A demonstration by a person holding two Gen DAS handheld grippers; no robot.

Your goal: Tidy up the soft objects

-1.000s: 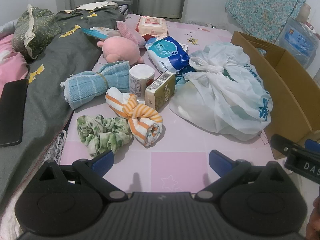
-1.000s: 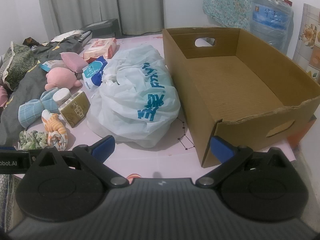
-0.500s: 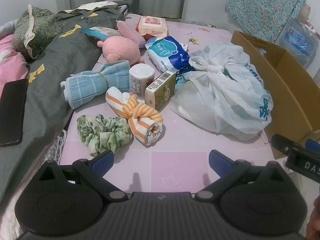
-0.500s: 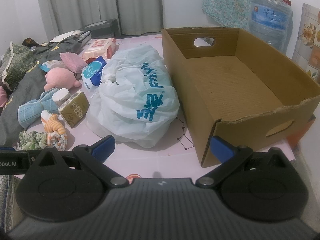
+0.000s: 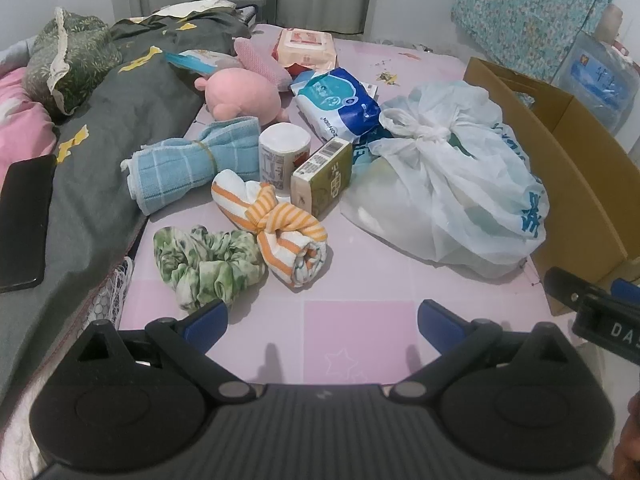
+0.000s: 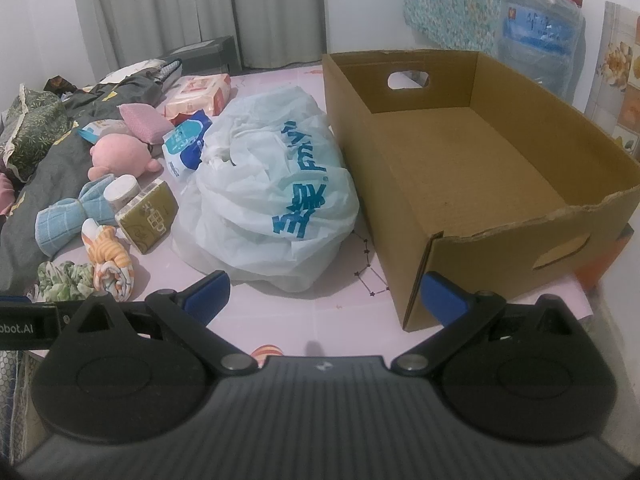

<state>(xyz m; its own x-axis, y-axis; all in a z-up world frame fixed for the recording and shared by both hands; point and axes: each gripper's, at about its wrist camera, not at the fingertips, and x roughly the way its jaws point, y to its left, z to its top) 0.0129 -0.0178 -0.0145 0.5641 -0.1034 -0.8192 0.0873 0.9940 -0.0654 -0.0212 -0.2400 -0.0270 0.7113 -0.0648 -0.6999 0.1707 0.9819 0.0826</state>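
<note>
Centrally, white plastic bag [image 6: 272,200] abuts cardboard box [image 6: 480,184].

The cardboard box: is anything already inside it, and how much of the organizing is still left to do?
Nothing looks done: the cardboard box is empty. Nothing is in hand either; the left tongs and right tongs are both open and hold nothing. Left to do: the green scrunchie, orange striped cloth, blue towel and pink plush all lie on the pink mat.
</note>
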